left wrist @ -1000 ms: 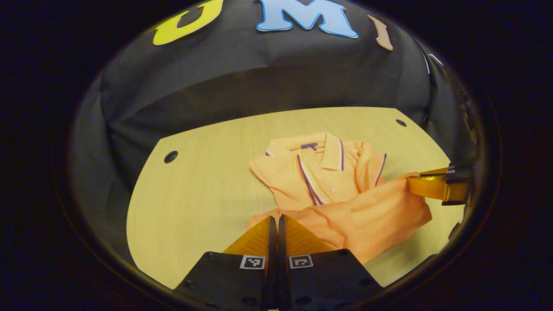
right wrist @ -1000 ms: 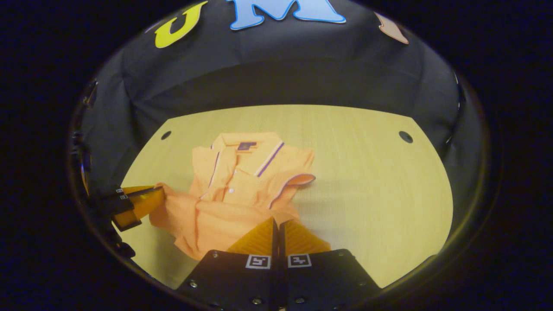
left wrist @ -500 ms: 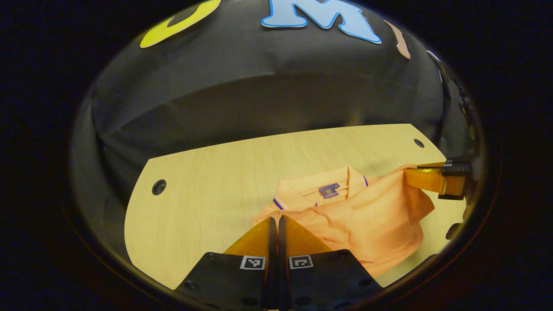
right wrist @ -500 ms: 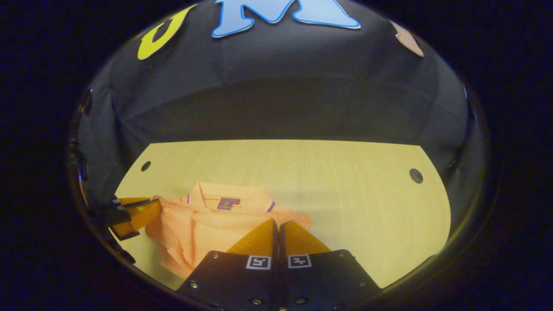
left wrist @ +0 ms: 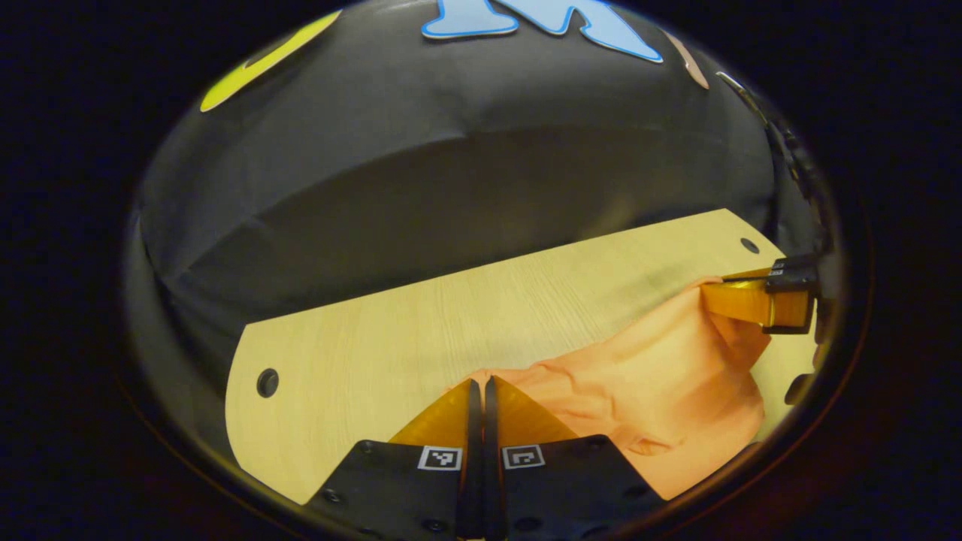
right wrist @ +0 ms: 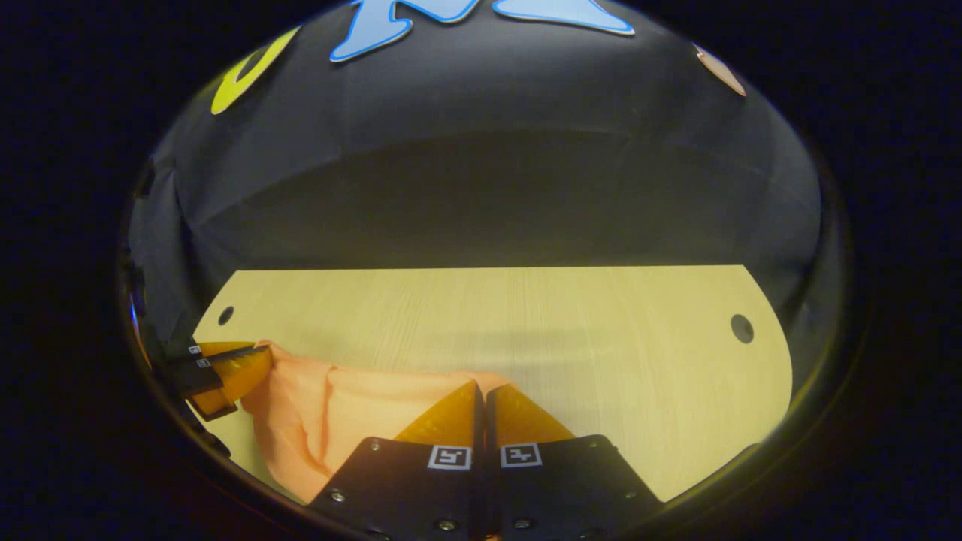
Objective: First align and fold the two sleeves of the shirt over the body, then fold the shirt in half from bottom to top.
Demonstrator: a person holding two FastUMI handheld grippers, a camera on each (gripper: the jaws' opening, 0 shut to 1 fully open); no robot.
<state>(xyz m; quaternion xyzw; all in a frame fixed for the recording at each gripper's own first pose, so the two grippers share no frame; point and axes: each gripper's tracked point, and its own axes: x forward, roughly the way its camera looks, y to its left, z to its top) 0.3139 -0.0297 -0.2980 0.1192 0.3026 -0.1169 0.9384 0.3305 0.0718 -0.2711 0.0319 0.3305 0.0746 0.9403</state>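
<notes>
pale wooden desk (right wrist: 586, 330), bottom-to-top fold in hand

we hold the shirt (left wrist: 661, 383) hem, left claw (left wrist: 478, 385) and right claw (right wrist: 481, 391) each clenched on it, near the desk's middle; next we lower, align, release.

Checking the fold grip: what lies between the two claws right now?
The shirt hangs stretched between the left claw and right claw, above the table, as the left gripper view shows.
</notes>
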